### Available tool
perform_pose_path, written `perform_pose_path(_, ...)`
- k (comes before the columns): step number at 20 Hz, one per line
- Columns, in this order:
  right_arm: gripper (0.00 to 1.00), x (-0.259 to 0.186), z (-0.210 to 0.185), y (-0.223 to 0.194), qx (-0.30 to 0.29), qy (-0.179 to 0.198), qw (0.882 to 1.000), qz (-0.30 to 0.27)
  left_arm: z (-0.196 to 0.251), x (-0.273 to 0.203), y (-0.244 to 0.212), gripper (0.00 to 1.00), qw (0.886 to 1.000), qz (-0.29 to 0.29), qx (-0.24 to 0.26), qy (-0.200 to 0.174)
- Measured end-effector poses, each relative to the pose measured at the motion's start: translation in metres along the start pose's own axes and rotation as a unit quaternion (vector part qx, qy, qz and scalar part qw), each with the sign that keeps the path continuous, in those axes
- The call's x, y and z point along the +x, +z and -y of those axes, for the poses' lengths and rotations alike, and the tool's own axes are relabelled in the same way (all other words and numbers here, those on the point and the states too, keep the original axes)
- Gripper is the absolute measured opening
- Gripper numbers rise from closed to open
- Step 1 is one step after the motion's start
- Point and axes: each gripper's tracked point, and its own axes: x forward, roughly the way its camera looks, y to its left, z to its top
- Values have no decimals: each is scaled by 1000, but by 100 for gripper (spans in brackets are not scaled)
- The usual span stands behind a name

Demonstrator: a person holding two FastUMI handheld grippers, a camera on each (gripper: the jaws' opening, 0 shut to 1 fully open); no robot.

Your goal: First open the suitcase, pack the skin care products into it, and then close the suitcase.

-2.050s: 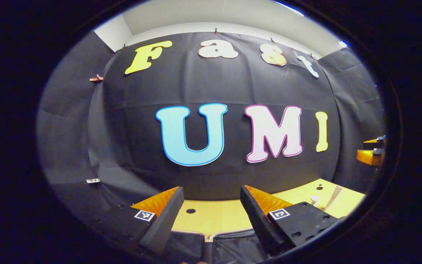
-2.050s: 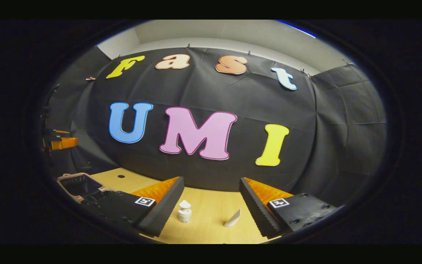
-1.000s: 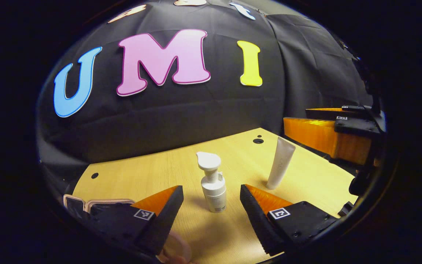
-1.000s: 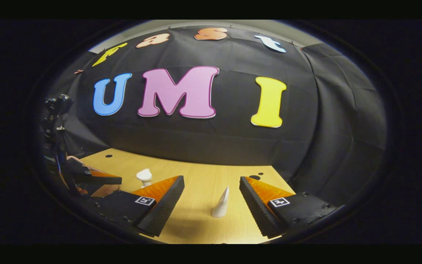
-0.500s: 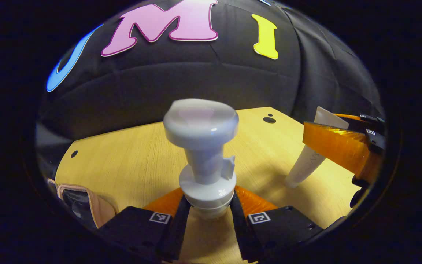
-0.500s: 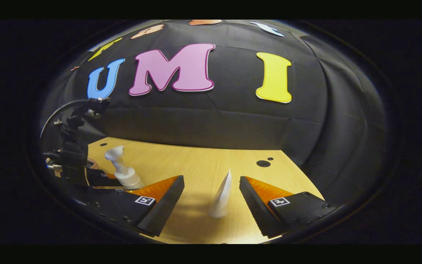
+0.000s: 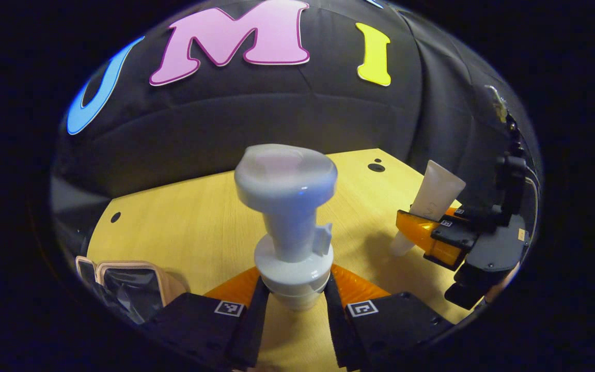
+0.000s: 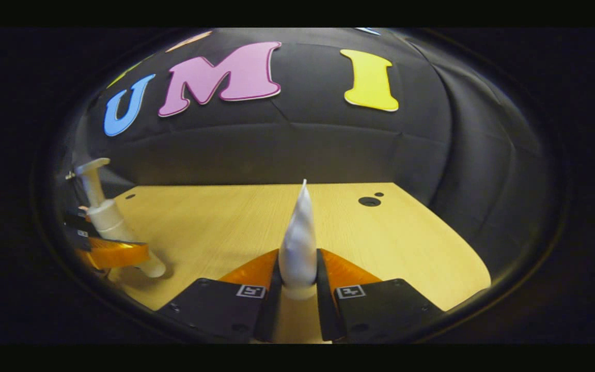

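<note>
A white pump bottle [image 7: 290, 232] stands upright on the wooden table, and my left gripper [image 7: 292, 299] is shut on its body just below the collar. In the right gripper view the same pump bottle [image 8: 102, 217] appears at the far left, clamped by that gripper. My right gripper [image 8: 297, 287] is shut on the lower end of a white squeeze tube [image 8: 297, 243], which stands upright with its crimped end up. The left gripper view shows this tube [image 7: 429, 199] at the right, held by the other gripper. A pink-rimmed suitcase [image 7: 129, 281] lies open at the lower left, dark lining showing.
The light wooden table [image 8: 225, 227] has small round holes [image 8: 369, 201] near its far edge. The black cloth wall stands close behind the table. Bare tabletop [image 7: 184, 227] lies between the suitcase and the pump bottle.
Both grippers came down to the table. The left one closed on the pump bottle half a second ago and holds it still; the right one has just closed on the tube.
</note>
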Motion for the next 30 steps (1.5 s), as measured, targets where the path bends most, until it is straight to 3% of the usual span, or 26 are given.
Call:
perform_pose_path(3,31,-16,1,10,9,-3,1000,-3,-35,-66,5,58,1000,-16,-23,-3)
perform_pose_path(5,36,-41,-6,25,-1,1,1000,12,-83,-107,-13,58,997,-69,-46,5)
perform_pose_path(6,31,-50,-11,32,-3,5,1000,16,-97,-116,-22,58,994,-90,-54,12)
perform_pose_path(7,36,-63,-18,44,-4,13,1000,24,-117,-132,-38,58,990,-125,-65,17)
perform_pose_path(8,31,-72,-25,52,-4,22,999,31,-131,-145,-53,55,986,-153,-70,16)
perform_pose_path(10,31,-93,-41,69,-10,43,998,45,-153,-164,-81,61,972,-223,-69,11)
perform_pose_path(11,26,-103,-50,76,-14,55,997,52,-165,-169,-101,58,962,-264,-65,8)
perform_pose_path(13,26,-125,-69,88,-12,76,995,64,-187,-174,-140,61,941,-330,-80,9)
perform_pose_path(14,31,-134,-78,91,-8,85,994,66,-194,-176,-157,58,928,-361,-92,5)
perform_pose_path(16,31,-153,-93,96,-6,97,993,70,-206,-179,-182,58,907,-408,-102,-4)
perform_pose_path(17,28,-162,-101,96,-9,102,992,71,-213,-178,-191,58,902,-420,-99,-2)
perform_pose_path(19,36,-176,-114,92,-16,111,991,68,-221,-174,-207,55,892,-443,-86,-3)
perform_pose_path(21,37,-189,-128,87,-20,119,991,60,-235,-166,-221,58,885,-456,-95,10)
perform_pose_path(24,37,-203,-151,78,-32,132,990,49,-240,-161,-231,61,880,-461,-115,9)
perform_pose_path(25,37,-206,-160,74,-34,138,989,43,-237,-160,-230,64,883,-455,-113,-2)
perform_pose_path(26,37,-208,-170,71,-32,146,988,35,-234,-160,-225,64,889,-446,-106,-12)
perform_pose_path(27,34,-208,-182,66,-27,156,987,24,-234,-162,-220,76,895,-436,-95,-14)
perform_pose_path(29,31,-210,-207,63,-19,175,984,9,-242,-164,-205,89,916,-395,-70,-16)
perform_pose_path(30,29,-211,-219,62,-20,185,983,3,-244,-167,-195,89,928,-367,-62,-22)
